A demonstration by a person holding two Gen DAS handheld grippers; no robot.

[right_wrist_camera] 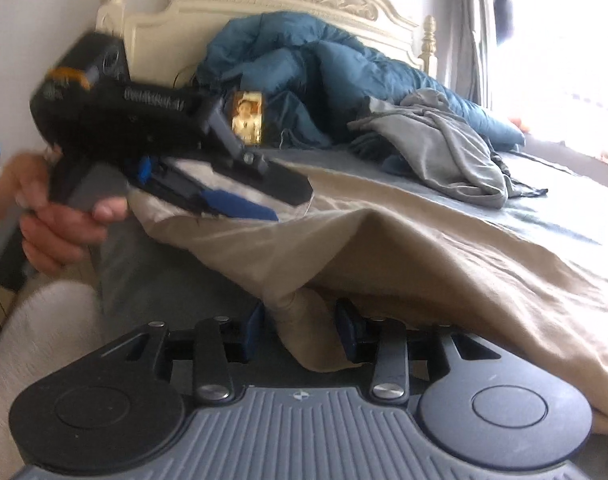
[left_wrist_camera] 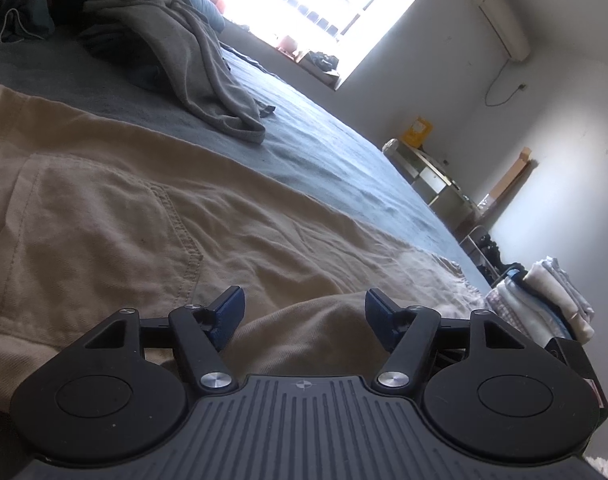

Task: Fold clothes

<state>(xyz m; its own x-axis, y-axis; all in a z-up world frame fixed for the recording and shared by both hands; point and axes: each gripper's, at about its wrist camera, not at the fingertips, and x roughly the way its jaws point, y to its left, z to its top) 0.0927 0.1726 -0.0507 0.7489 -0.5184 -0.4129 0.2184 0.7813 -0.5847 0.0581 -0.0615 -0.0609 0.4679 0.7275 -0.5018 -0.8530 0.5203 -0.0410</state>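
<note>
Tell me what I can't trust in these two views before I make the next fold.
- Right wrist view: the beige garment fills the right gripper gap; whether the pads press it is unclear.
- Right wrist view: the left gripper and the hand holding it are motion-blurred.
- Left wrist view: the garment runs off the left edge, so its full outline is unseen.
- Left wrist view: the folded stack is partly hidden behind the gripper body.

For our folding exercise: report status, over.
Left gripper open, trousers fold between jaws, unpinched. Right gripper open, trousers edge between jaws. Trousers spread on bed. Grey garment beyond, apart.
</note>
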